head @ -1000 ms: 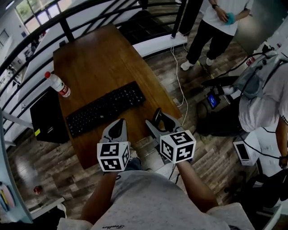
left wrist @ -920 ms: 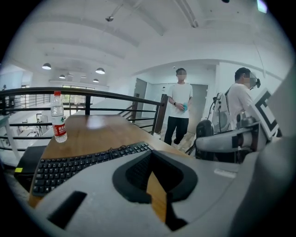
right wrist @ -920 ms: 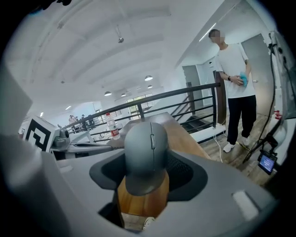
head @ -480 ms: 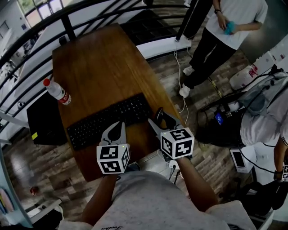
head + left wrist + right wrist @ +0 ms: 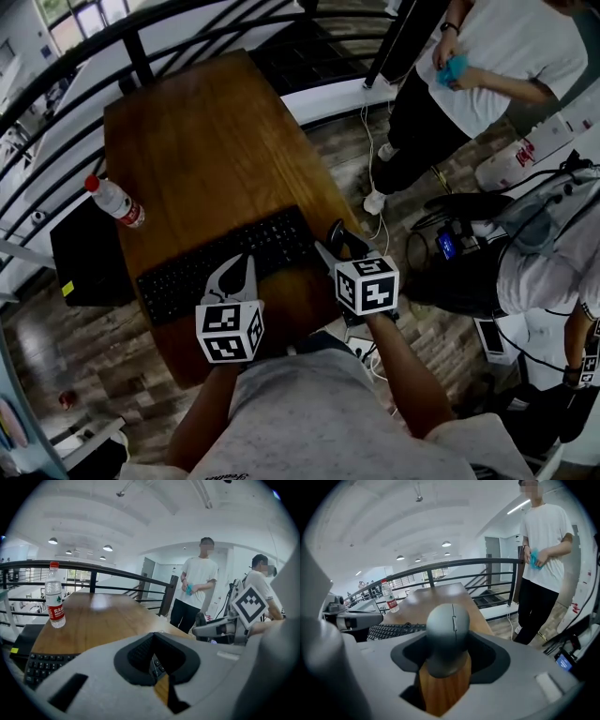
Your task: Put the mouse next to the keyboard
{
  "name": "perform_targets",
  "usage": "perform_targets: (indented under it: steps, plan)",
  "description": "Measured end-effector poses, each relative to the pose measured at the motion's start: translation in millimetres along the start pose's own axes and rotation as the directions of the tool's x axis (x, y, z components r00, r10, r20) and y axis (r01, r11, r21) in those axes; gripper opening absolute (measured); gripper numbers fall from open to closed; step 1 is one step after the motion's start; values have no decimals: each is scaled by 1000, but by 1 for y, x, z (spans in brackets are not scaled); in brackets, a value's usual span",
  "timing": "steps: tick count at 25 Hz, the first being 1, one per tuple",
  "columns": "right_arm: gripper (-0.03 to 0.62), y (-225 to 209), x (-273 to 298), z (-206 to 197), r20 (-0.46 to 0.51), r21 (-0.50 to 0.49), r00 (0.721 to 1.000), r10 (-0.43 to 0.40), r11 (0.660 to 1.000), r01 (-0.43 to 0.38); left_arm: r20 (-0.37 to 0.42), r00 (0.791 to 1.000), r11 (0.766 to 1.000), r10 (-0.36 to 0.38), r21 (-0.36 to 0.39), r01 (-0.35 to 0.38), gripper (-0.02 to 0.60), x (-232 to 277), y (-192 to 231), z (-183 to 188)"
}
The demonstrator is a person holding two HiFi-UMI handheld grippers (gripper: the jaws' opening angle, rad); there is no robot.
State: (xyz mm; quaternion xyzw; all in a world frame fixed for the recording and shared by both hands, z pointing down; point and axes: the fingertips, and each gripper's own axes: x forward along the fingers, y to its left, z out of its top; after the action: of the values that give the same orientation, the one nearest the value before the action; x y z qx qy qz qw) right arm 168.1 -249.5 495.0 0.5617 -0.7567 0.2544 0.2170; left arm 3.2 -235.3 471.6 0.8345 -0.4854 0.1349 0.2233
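A black keyboard (image 5: 225,262) lies slantwise on the near part of the brown wooden table (image 5: 206,141). My right gripper (image 5: 336,242) is shut on a grey mouse (image 5: 447,632), held just above the table's near right edge, beside the keyboard's right end. In the right gripper view the mouse stands out past the jaws, with the keyboard (image 5: 391,630) to its left. My left gripper (image 5: 239,272) hangs over the keyboard's near edge, its jaws closed on nothing. In the left gripper view, keys (image 5: 42,665) show at lower left.
A water bottle (image 5: 114,202) with a red label stands at the table's left edge. A black box (image 5: 89,253) sits on the floor to the left. A railing (image 5: 187,19) runs behind the table. A person (image 5: 469,75) stands at back right, another (image 5: 553,234) at right among cables.
Both grippers have shifted a little forward over the table's near edge; the mouse is now closer to the keyboard's right end. The standing person has stepped nearer.
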Motion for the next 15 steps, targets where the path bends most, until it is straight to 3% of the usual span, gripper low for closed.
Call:
perform_targets:
  steps: [15]
  plan:
    - [259, -48, 60, -18, -194, -27, 981, 23, 999, -29, 10, 990, 988, 140, -66, -139, -5, 25, 7, 13]
